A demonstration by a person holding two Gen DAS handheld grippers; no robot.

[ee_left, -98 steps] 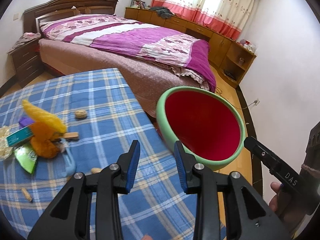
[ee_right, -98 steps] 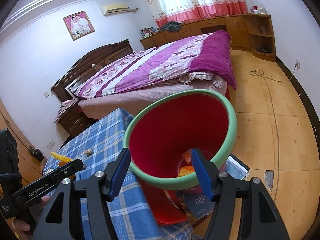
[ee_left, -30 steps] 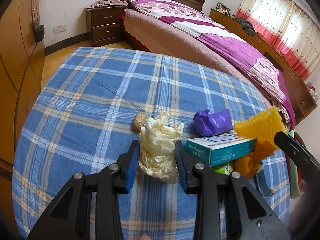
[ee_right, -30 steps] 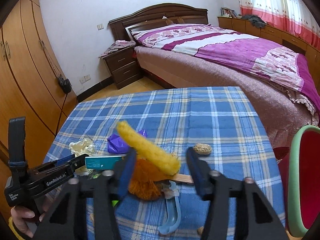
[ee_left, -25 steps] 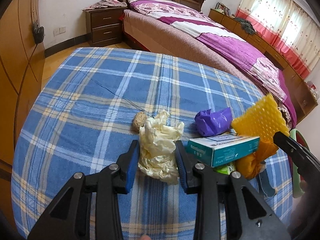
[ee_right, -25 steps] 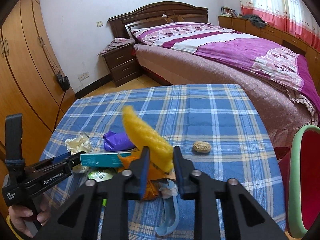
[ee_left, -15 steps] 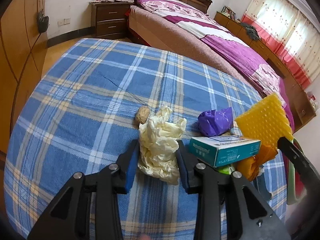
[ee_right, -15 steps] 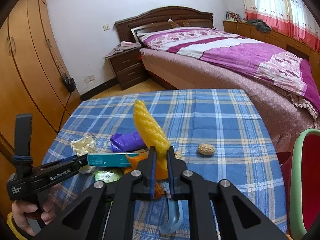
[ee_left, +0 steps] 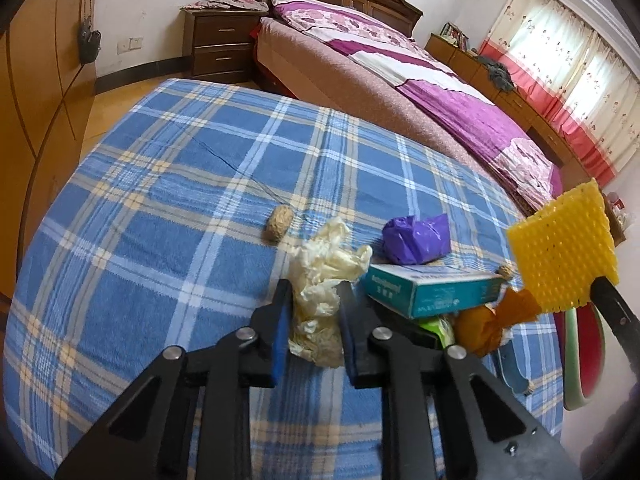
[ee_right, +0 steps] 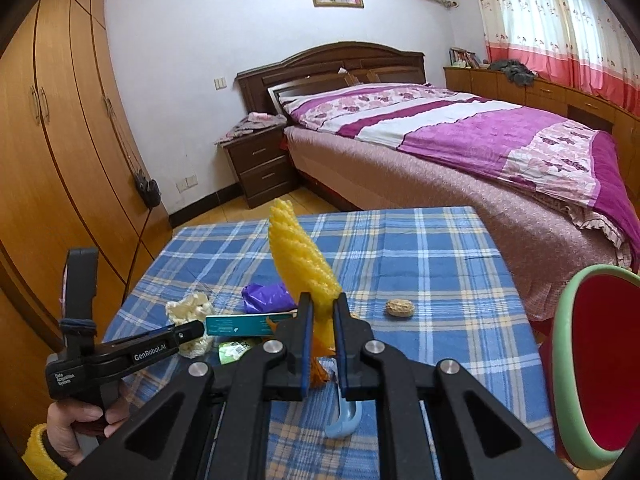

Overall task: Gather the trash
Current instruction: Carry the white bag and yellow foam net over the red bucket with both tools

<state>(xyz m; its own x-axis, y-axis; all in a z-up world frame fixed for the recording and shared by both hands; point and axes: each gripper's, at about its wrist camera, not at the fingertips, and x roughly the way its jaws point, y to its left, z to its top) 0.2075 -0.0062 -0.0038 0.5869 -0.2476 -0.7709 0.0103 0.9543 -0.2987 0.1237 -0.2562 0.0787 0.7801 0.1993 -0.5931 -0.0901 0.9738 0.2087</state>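
On the plaid table [ee_left: 168,208], left gripper [ee_left: 314,330] is closing on the cream glove [ee_left: 322,280], apparently touching; right gripper [ee_right: 320,334] is pinching yellow foam netting [ee_right: 300,260] upright, left of the bin [ee_right: 600,368].

Yellow foam net [ee_right: 305,260] stood upright, pinched at its bottom. Crumpled cream glove [ee_left: 322,280] lay at 9 o'clock of teal box [ee_left: 430,290]. Purple bag [ee_left: 416,238] sat at 12 o'clock of box. Red bin [ee_right: 600,360] waited at 3 o'clock.
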